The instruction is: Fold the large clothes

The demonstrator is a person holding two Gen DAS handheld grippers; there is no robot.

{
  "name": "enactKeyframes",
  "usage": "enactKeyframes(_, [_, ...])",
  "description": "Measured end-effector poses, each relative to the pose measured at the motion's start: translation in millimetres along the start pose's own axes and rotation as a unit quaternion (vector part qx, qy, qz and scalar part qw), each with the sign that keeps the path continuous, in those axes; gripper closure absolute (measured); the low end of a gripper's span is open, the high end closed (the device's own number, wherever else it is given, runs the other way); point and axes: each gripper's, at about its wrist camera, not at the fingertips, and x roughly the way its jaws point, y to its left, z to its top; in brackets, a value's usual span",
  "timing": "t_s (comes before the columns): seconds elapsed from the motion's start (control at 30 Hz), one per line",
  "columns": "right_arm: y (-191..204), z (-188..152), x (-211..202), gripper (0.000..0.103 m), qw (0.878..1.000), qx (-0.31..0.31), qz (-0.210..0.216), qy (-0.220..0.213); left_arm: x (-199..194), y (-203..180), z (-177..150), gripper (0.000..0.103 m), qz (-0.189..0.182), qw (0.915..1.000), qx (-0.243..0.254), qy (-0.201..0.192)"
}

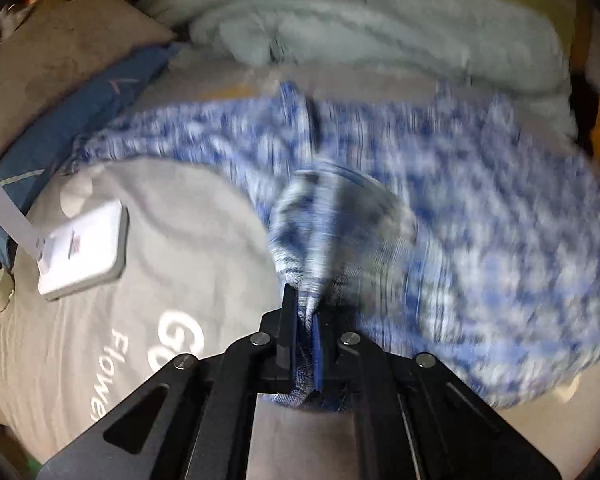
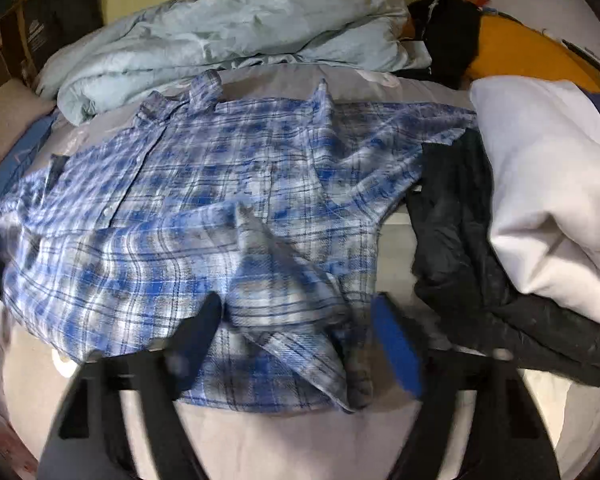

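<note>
A blue and white plaid shirt point(image 2: 204, 208) lies spread on the bed, collar at the far left, with a rumpled fold near its front hem. In the left wrist view the shirt point(image 1: 460, 208) is blurred by motion. My left gripper point(image 1: 306, 320) is shut on a bunched edge of the shirt and lifts it. My right gripper point(image 2: 300, 332) is open, its fingers standing either side of the shirt's near hem, holding nothing.
A pale blue duvet point(image 2: 228, 28) is heaped at the back. A black jacket point(image 2: 472, 264) and a white pillow point(image 2: 552, 184) lie at the right. A white flat device point(image 1: 84, 248) rests on grey printed cloth point(image 1: 172, 264) at the left, beside a blue item point(image 1: 84, 120).
</note>
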Motion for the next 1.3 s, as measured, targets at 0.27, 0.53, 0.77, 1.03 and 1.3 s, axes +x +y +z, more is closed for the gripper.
enactKeyframes(0.27, [-26.3,13.6,-13.3,0.076,0.994,0.055,-0.067,-0.061,0.6,15.7,6.6,0.070,0.041,0.9991,0.000,-0.008])
enactKeyframes(0.53, [-11.8,-18.0,-30.0,0.063,1.000,0.022,0.009,0.003,-22.8,23.6,-16.9,0.062,0.011,0.9997,-0.008,0.023])
enactKeyframes(0.77, [-13.9,-43.0,0.2,0.063,0.998,0.024,-0.002,0.063,-3.9,25.7,-48.8,0.057,0.023,0.9964,-0.005,0.081])
enactKeyframes(1.03, [-39.8,-36.2,-25.6,0.099,0.994,0.112,-0.013,0.000,-14.5,26.5,-40.1,0.098,0.036,0.9988,-0.002,0.032])
enactKeyframes(1.3, [-39.9,-42.0,-20.1,0.096,0.992,0.084,-0.081,0.044,-30.5,50.9,-38.3,0.097,0.095,0.9951,-0.022,0.016])
